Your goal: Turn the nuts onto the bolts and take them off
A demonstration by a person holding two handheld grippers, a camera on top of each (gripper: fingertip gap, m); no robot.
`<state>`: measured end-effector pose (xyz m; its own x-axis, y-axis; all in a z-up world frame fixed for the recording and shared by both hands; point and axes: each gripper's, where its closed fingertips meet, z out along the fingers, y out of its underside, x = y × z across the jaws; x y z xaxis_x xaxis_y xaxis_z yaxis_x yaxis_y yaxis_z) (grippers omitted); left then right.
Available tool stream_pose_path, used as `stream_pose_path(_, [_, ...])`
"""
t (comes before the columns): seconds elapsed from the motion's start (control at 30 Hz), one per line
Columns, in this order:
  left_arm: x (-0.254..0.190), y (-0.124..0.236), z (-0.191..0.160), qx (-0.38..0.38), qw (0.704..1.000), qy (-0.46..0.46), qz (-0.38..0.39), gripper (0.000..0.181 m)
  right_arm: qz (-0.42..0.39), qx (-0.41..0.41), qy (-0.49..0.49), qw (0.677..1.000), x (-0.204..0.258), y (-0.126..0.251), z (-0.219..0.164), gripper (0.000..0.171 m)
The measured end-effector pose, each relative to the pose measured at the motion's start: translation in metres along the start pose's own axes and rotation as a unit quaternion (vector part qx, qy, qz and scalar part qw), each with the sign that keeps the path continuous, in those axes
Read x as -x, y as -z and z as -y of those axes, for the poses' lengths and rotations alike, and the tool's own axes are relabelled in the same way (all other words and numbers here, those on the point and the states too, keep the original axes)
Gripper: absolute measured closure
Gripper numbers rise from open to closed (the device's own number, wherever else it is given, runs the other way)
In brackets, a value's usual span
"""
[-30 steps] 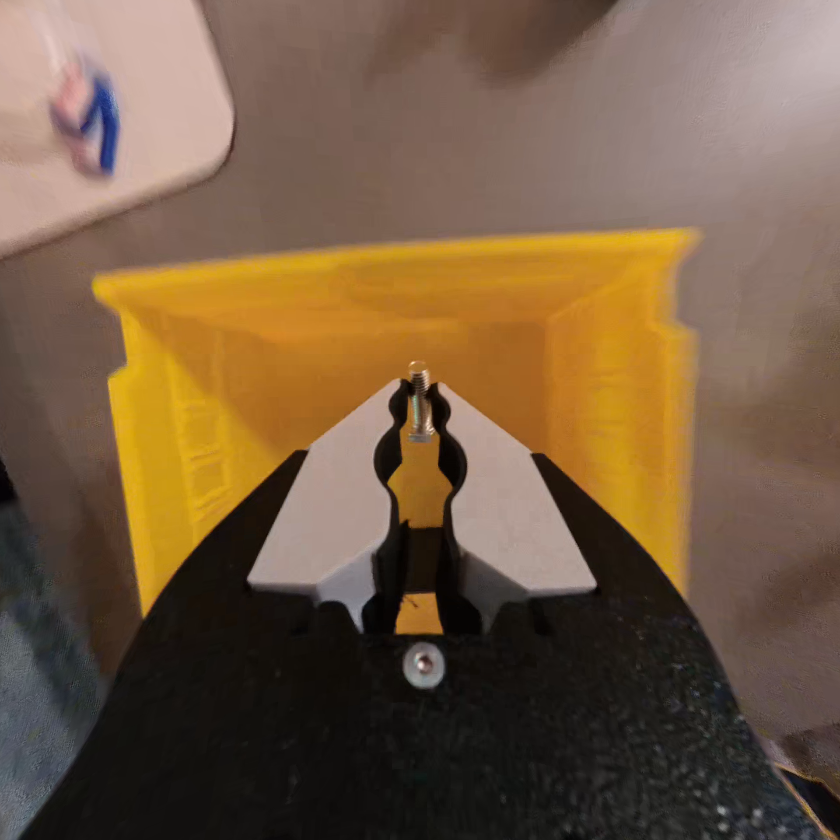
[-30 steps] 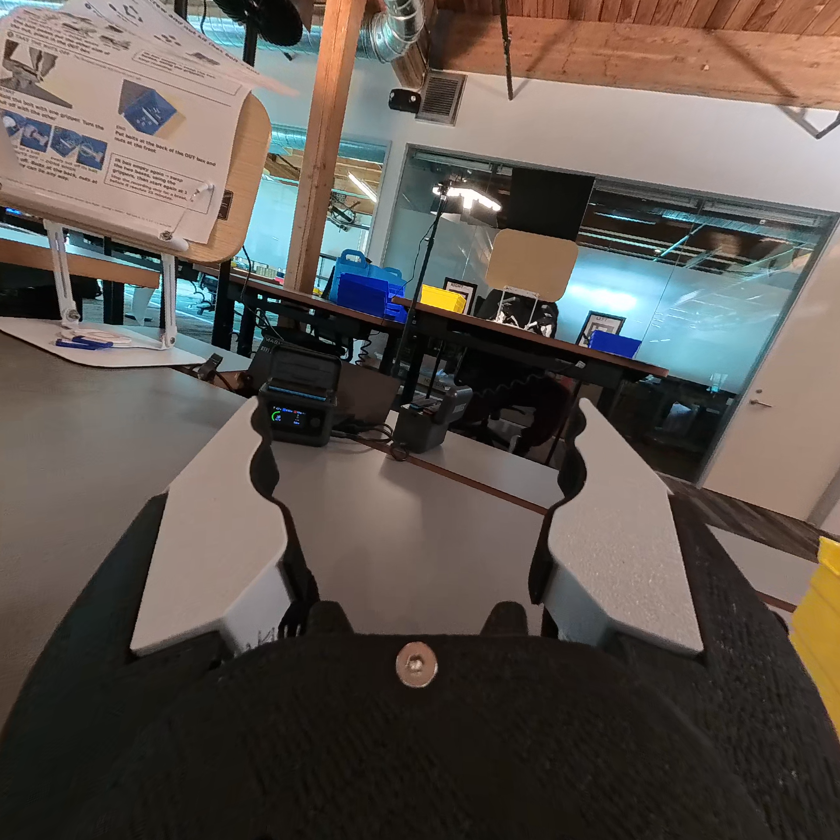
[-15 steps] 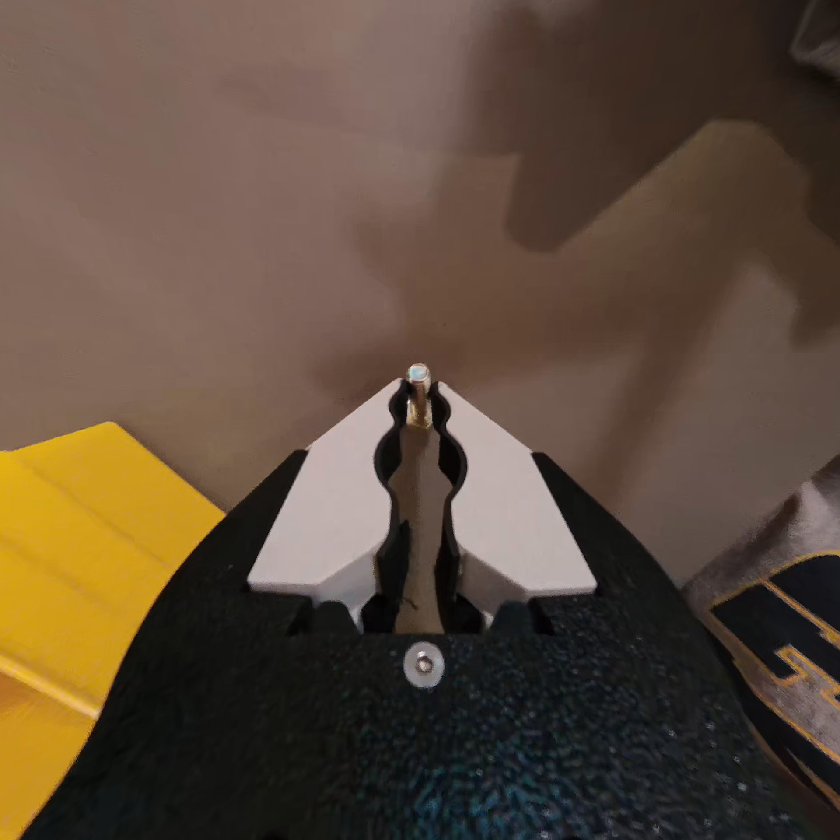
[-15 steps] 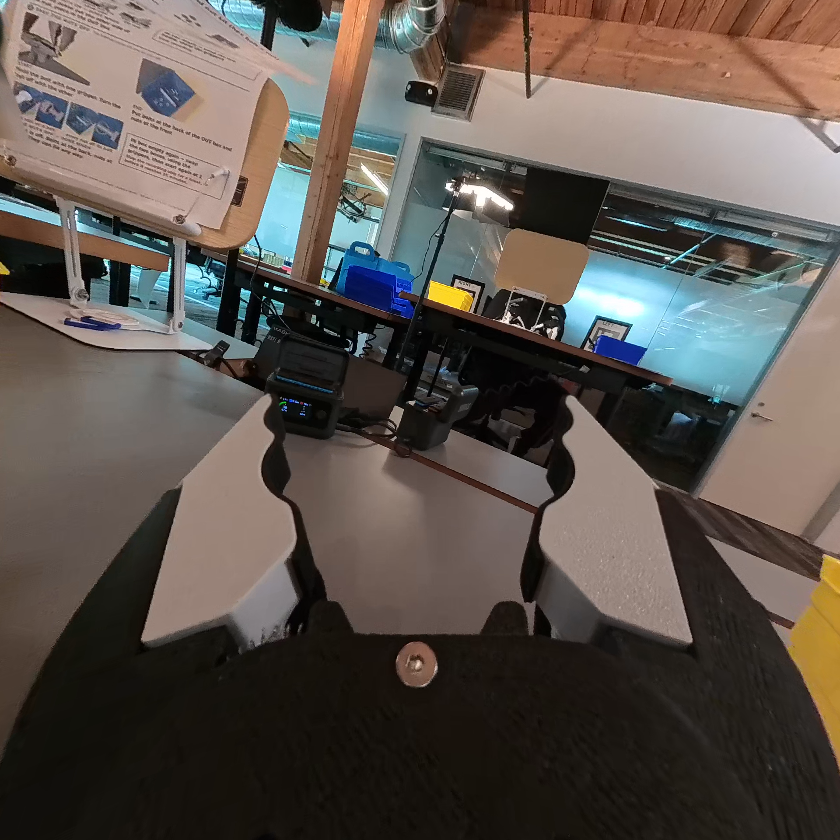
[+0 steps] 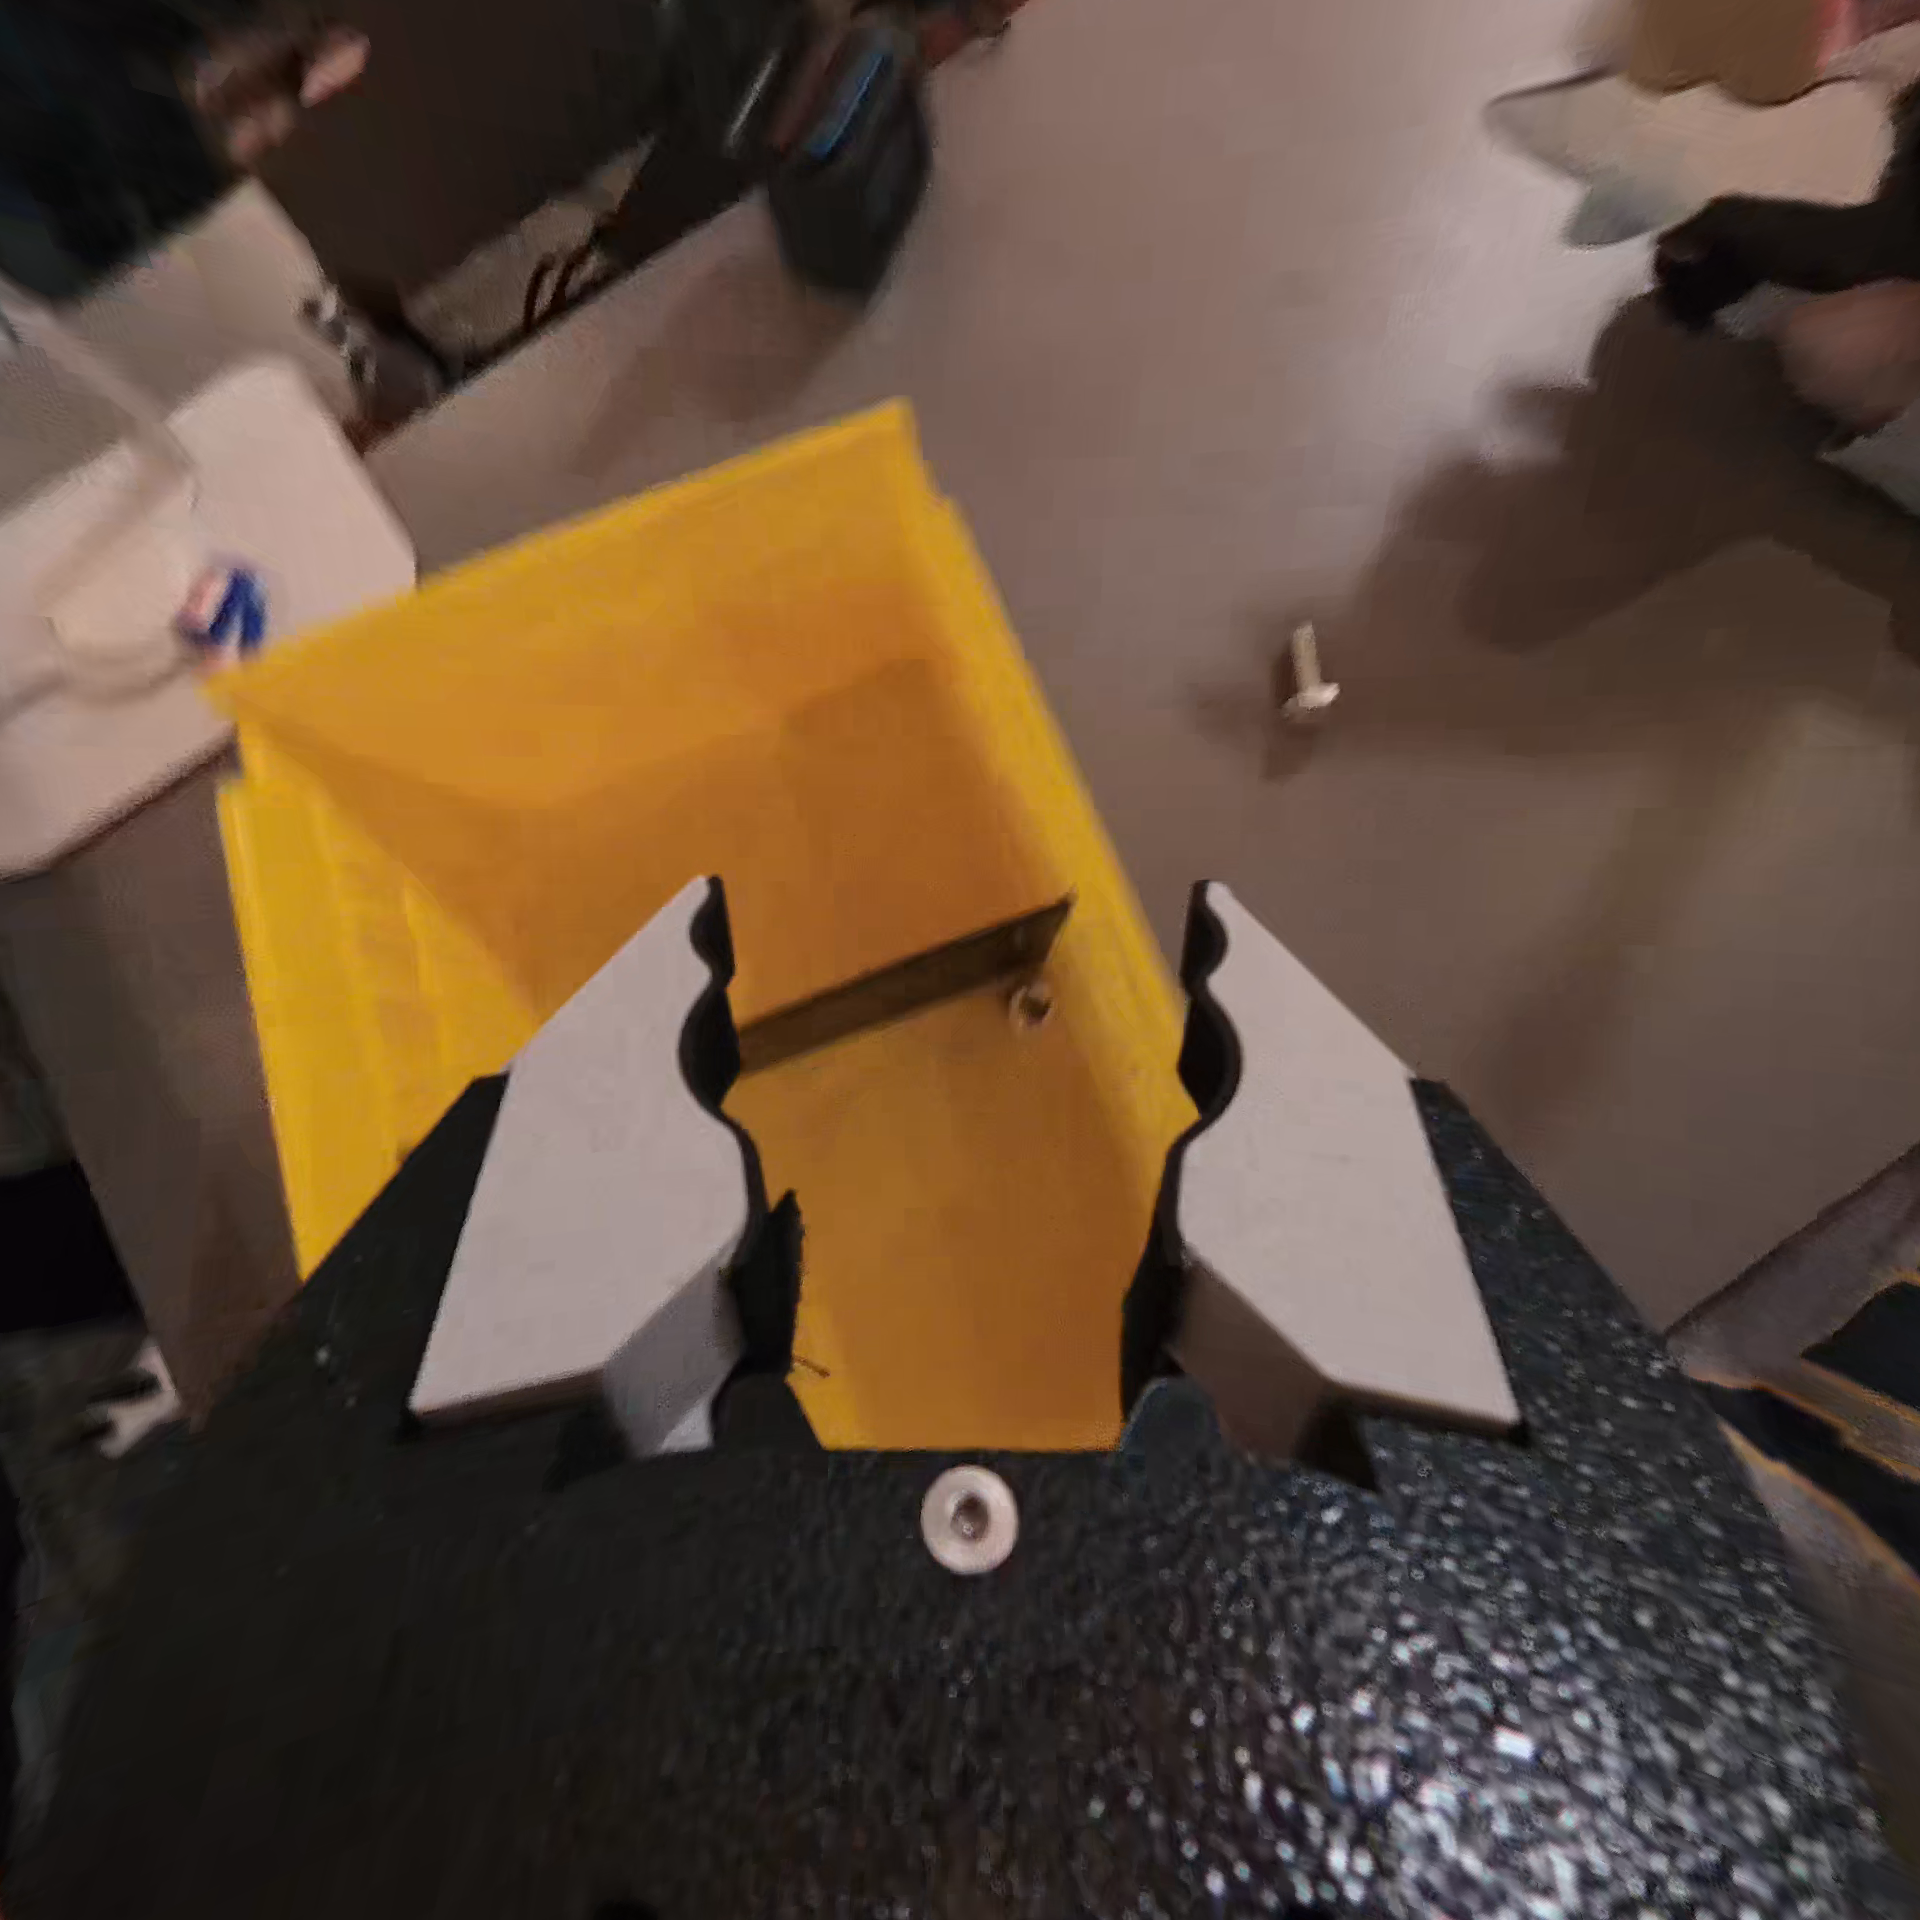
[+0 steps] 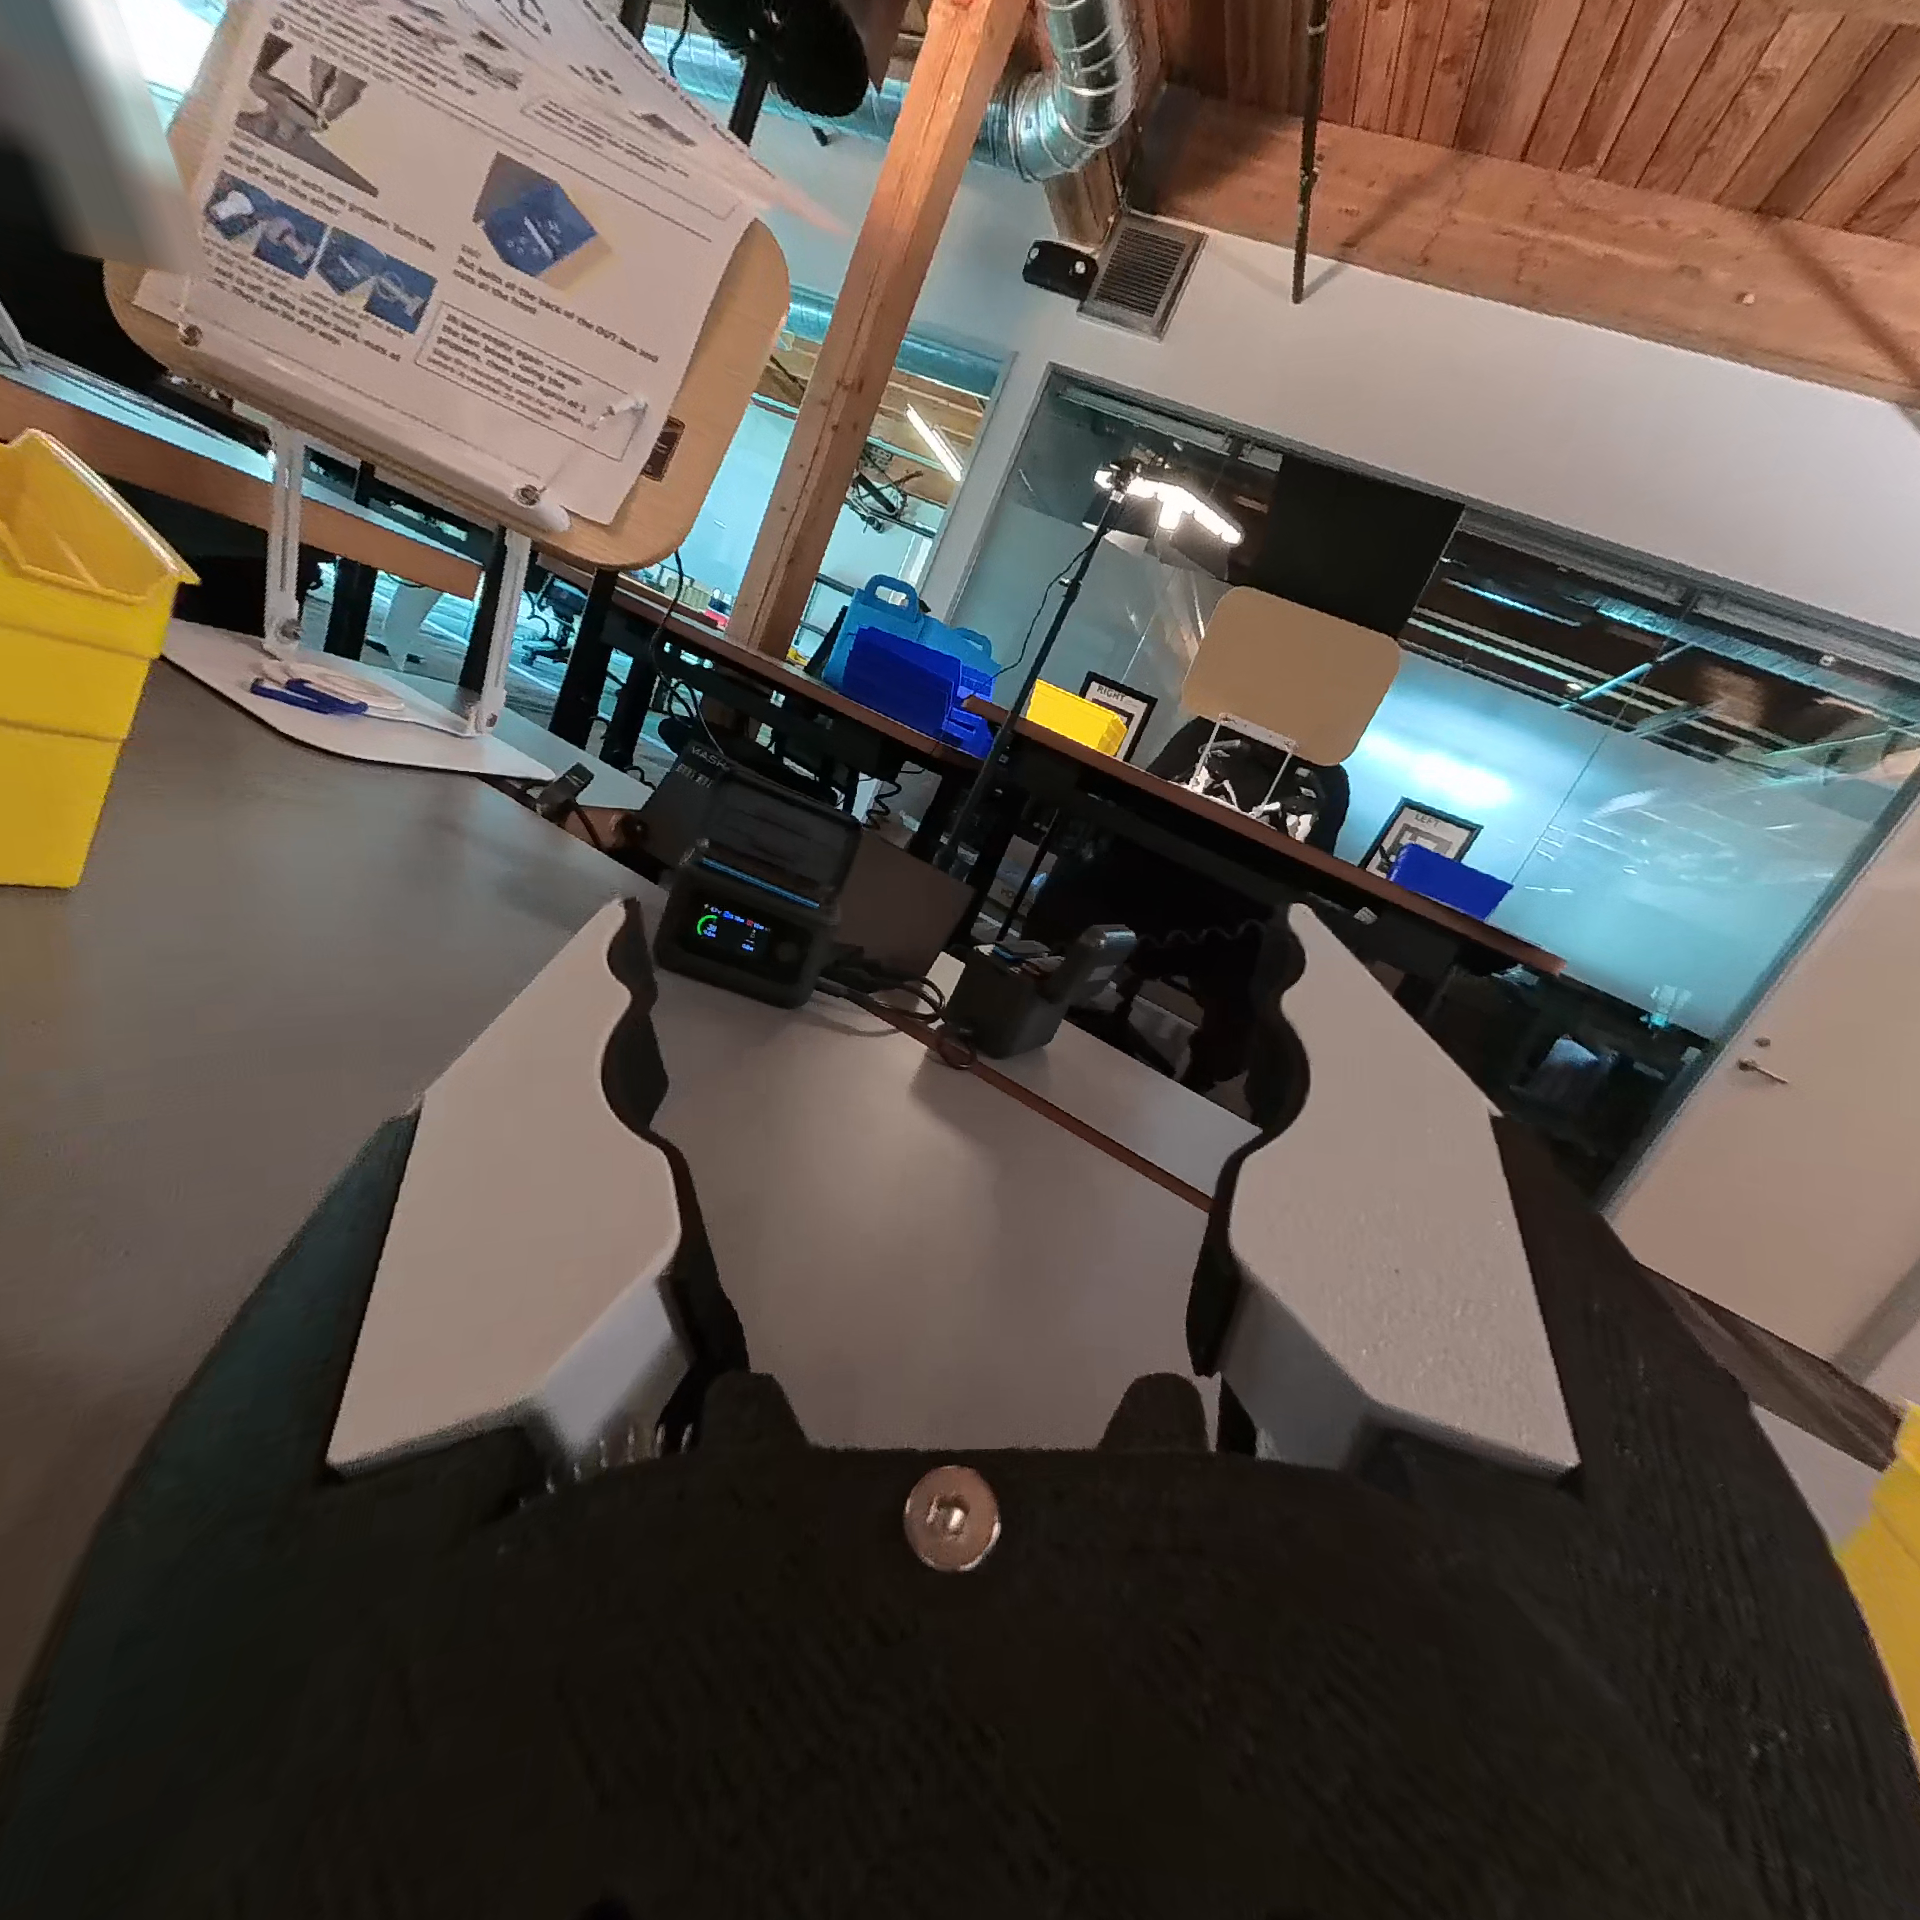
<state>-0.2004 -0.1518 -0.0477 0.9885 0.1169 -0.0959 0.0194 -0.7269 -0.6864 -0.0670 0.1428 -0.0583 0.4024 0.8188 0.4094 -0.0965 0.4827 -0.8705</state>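
My left gripper (image 5: 956, 899) is open and empty above a yellow bin (image 5: 312, 935). Inside the bin a thin divider (image 5: 904, 1003) crosses the floor, with a small metal piece (image 5: 1031, 1003) by its right end; blur hides whether it is a nut or a bolt. A silver bolt (image 5: 1307, 675) lies on the grey table (image 5: 1455, 935) to the right of the bin. My right gripper (image 6: 956, 920) is open and empty, low over the grey table (image 6: 260, 987). It also shows blurred at the top right of the left wrist view (image 5: 1766, 249).
In the right wrist view a yellow bin (image 6: 62, 665) stands at the left and another yellow edge (image 6: 1886, 1558) at the right. A stand with an instruction sheet (image 6: 457, 260) is at the back left. A black device with a screen (image 6: 748, 914) sits at the table's far edge.
My left gripper was shut on a bolt and has opened; the bolt has left it. It swung from the bare table back over the yellow bin. The right gripper stayed open and turned slightly.
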Motion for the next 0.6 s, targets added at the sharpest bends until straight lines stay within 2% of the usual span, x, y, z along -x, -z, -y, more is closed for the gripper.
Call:
stream_pose_path(0.03, [0.009,0.003,-0.018,0.01,1.0,0.021,-0.012,0.101,-0.001,0.002,0.003,1.0,0.0,0.0,-0.001,0.056])
stream_pose_path(0.07, [0.012,0.003,-0.035,0.022,0.999,0.029,-0.038,0.11,-0.003,0.005,0.006,1.0,0.0,-0.001,-0.002,0.056])
stream_pose_path(0.23, [0.01,-0.014,-0.087,0.066,0.988,-0.015,-0.135,0.118,-0.014,0.032,0.017,0.999,-0.001,-0.004,-0.012,0.056])
stream_pose_path(0.47, [-0.014,-0.052,-0.107,0.115,0.952,-0.196,-0.207,0.131,-0.03,0.061,0.063,0.996,-0.001,-0.007,-0.02,0.059])
stream_pose_path(0.6, [-0.025,-0.065,-0.104,0.111,0.934,-0.242,-0.238,0.135,-0.024,0.076,0.087,0.993,0.003,-0.01,-0.025,0.059])
